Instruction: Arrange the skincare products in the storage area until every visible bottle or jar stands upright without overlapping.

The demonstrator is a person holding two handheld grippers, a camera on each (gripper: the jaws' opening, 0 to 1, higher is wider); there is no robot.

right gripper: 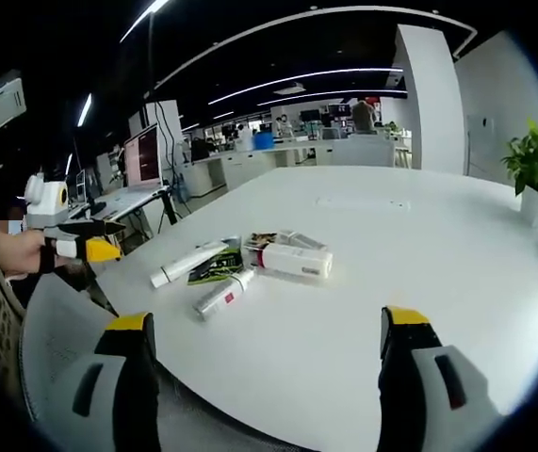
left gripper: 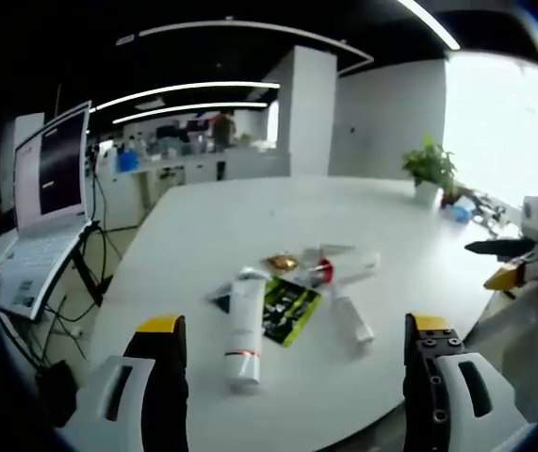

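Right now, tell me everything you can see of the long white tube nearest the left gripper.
The long white tube lies flat on the white table, not upright. It looks like soft plastic, with a thin red band near its wider near end; its far end points toward the other products. Its side lies against or over the green-and-black sachet. Neither gripper touches it.

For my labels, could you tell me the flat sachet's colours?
Black and green sachet, clearest in the left gripper view.

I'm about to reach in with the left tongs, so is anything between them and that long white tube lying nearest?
Nothing visible. In the left gripper view, bare white table lies between the open left tongs and the long white tube. The green-and-black packet lies beside the tube, not in front.
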